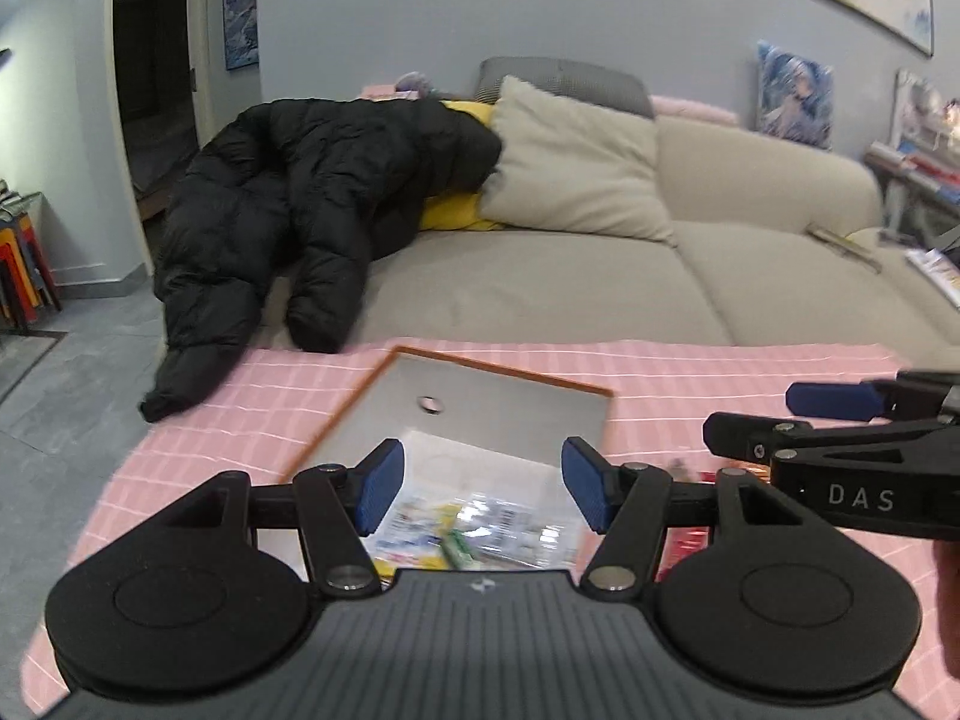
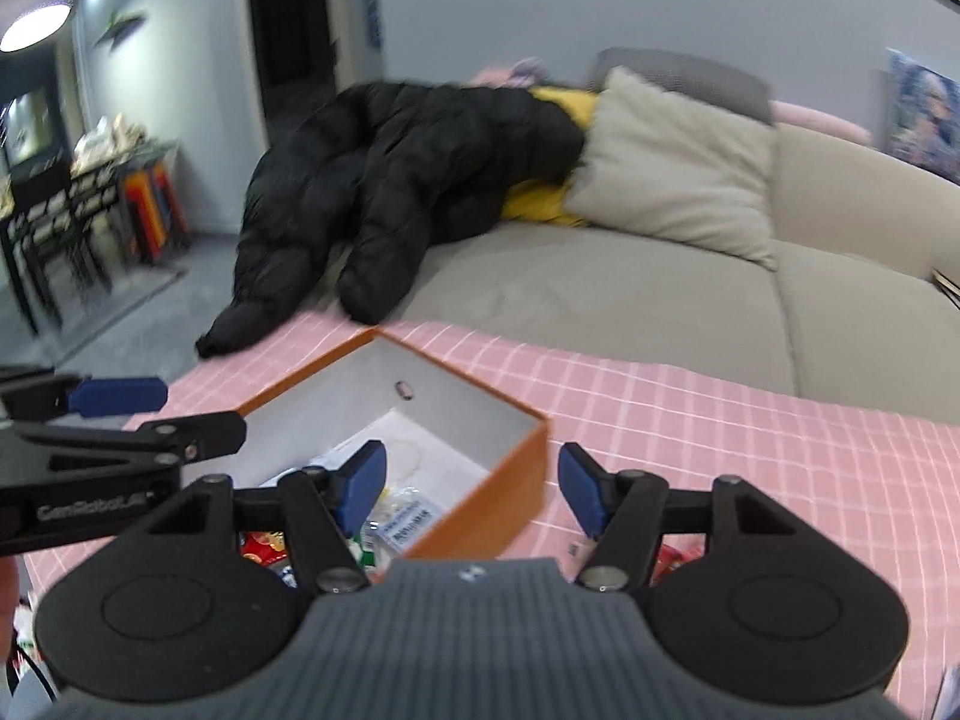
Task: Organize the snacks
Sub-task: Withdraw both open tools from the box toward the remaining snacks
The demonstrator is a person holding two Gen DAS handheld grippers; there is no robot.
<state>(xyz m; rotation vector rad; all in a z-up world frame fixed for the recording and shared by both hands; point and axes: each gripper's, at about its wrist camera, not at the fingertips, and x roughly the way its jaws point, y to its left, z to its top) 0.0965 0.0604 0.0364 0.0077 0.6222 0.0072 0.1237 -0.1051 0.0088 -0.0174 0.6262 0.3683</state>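
An orange box [image 1: 510, 371] with a pale inside stands on the pink checked cloth [image 1: 720, 378]. Several snack packets [image 1: 480, 522] lie in its near end. My left gripper [image 1: 480, 492] hovers over those packets, open, with nothing between its blue pads. My right gripper [image 2: 474, 492] hangs over the box's [image 2: 528, 480] near right wall, also open and holding nothing; packets [image 2: 408, 516] show just left of it. A red packet [image 2: 678, 561] lies on the cloth outside the box. Each gripper shows at the other view's edge: the right gripper [image 1: 798, 420], the left gripper [image 2: 174, 411].
A beige sofa [image 1: 600, 294] runs behind the table, with a black puffer jacket [image 1: 300, 198] draped over its left end and a pale cushion [image 1: 576, 162]. Grey floor [image 1: 60, 396] lies to the left. Stacked stools [image 2: 150, 210] stand by the far wall.
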